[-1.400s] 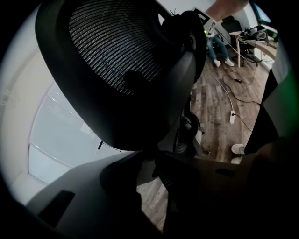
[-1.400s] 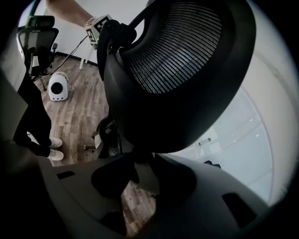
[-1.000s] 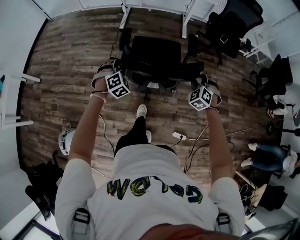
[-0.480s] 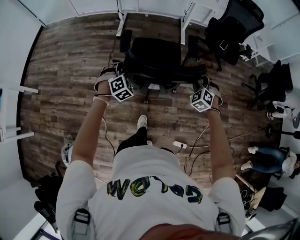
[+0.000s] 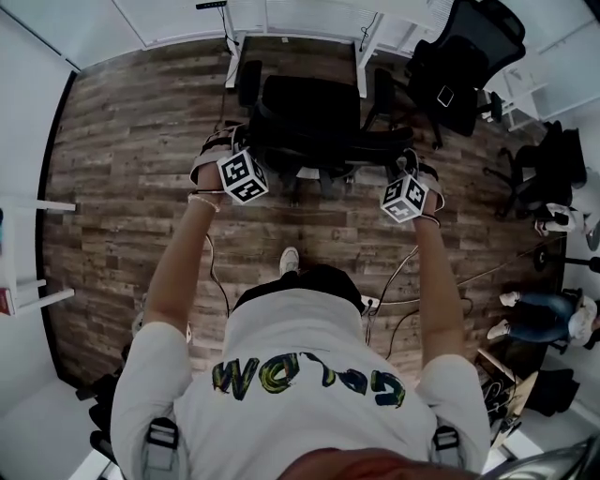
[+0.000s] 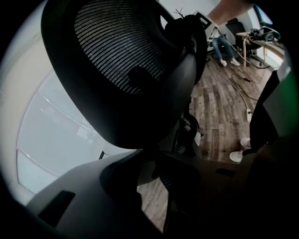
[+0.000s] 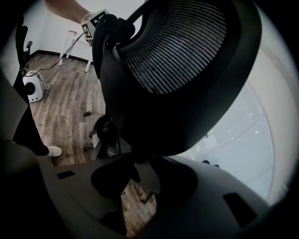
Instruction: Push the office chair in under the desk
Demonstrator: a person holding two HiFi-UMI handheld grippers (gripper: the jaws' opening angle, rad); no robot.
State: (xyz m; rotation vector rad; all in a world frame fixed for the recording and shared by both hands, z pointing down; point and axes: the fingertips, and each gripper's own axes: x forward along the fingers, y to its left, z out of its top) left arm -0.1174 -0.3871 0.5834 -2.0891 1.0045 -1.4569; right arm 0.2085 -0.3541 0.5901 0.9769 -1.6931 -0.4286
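Note:
The black office chair (image 5: 314, 117) stands on the wood floor, its seat toward the white desk (image 5: 300, 17) at the top of the head view. My left gripper (image 5: 242, 150) is shut on the left edge of the mesh backrest (image 6: 121, 60). My right gripper (image 5: 401, 164) is shut on the backrest's right edge (image 7: 182, 56). In the left gripper view the backrest's rim runs down between the jaws of the left gripper (image 6: 152, 161). The right gripper view shows the same at the right gripper (image 7: 142, 168). The chair's base and wheels are mostly hidden under the seat.
A second black chair (image 5: 464, 56) stands by the desk's right leg (image 5: 367, 49). A power strip and cables (image 5: 370, 302) lie on the floor behind me. Bags (image 5: 553, 159) and a seated person's legs (image 5: 539, 314) are at the right. Another white table (image 5: 19, 244) is at the left.
The chair and both grippers have moved toward the desk, and the person has stepped forward after them. Both grips on the backrest look unchanged.

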